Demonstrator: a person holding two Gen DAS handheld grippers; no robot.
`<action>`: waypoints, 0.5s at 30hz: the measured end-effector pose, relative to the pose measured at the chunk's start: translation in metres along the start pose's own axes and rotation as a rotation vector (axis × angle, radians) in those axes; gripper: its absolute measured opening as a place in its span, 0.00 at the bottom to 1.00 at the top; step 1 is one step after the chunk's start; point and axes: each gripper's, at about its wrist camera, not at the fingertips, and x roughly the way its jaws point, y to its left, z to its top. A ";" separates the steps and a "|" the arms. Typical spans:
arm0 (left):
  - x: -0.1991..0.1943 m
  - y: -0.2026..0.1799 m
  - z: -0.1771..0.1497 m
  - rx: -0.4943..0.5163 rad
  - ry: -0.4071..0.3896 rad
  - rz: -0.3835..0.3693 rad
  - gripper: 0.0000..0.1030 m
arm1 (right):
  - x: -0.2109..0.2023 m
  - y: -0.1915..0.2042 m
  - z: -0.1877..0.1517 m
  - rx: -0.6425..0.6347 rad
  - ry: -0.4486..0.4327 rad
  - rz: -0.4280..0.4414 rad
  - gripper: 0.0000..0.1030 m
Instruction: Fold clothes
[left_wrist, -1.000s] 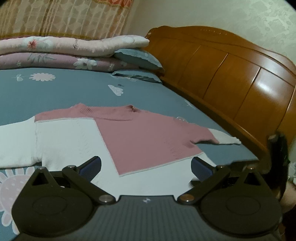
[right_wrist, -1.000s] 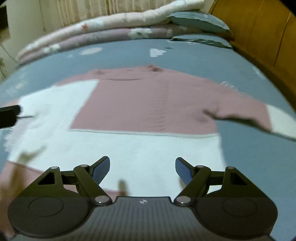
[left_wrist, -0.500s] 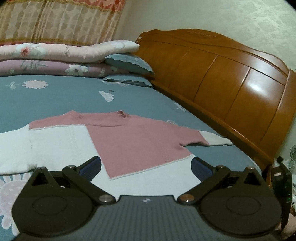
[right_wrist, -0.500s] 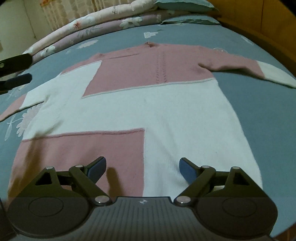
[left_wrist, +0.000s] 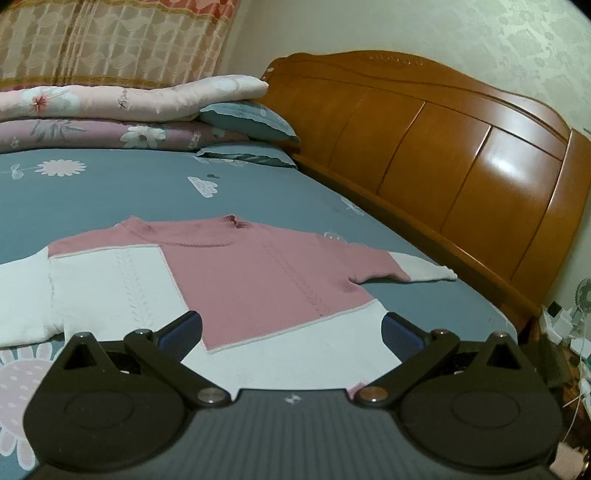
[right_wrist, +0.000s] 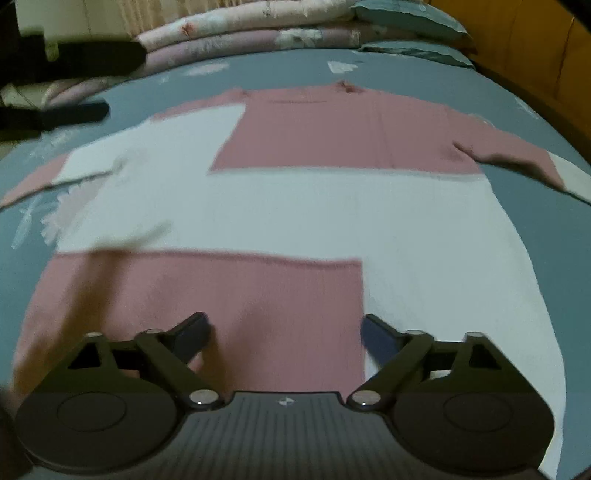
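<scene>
A pink and white block-patterned sweater (right_wrist: 295, 206) lies flat on the bed, both sleeves spread out; it also shows in the left wrist view (left_wrist: 258, 273). My left gripper (left_wrist: 291, 330) is open and empty, low over the sweater's left side. In the right wrist view its two dark fingers (right_wrist: 74, 110) show blurred at the far left. My right gripper (right_wrist: 286, 330) is open and empty, hovering over the sweater's hem, above the pink lower panel.
The bed has a blue-grey flowered sheet (left_wrist: 110, 192). Folded quilts (left_wrist: 110, 110) and pillows (left_wrist: 251, 122) are stacked at the far end. A wooden headboard (left_wrist: 461, 177) runs along the right side. Small items sit on the floor beyond the bed's corner (left_wrist: 569, 325).
My right gripper has pulled back toward the hem, so more of the sweater shows. My left gripper has shifted slightly; the right gripper has left its view. Both stay open.
</scene>
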 end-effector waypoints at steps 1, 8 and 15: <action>-0.001 0.000 0.001 -0.004 -0.003 0.000 0.99 | 0.001 0.001 -0.003 -0.005 -0.001 -0.006 1.00; -0.005 -0.004 0.002 0.002 -0.010 -0.016 0.99 | 0.001 0.006 -0.016 -0.036 0.024 -0.027 1.00; 0.000 -0.005 -0.001 0.005 0.007 -0.027 0.99 | -0.031 -0.005 -0.025 -0.040 0.063 0.015 1.00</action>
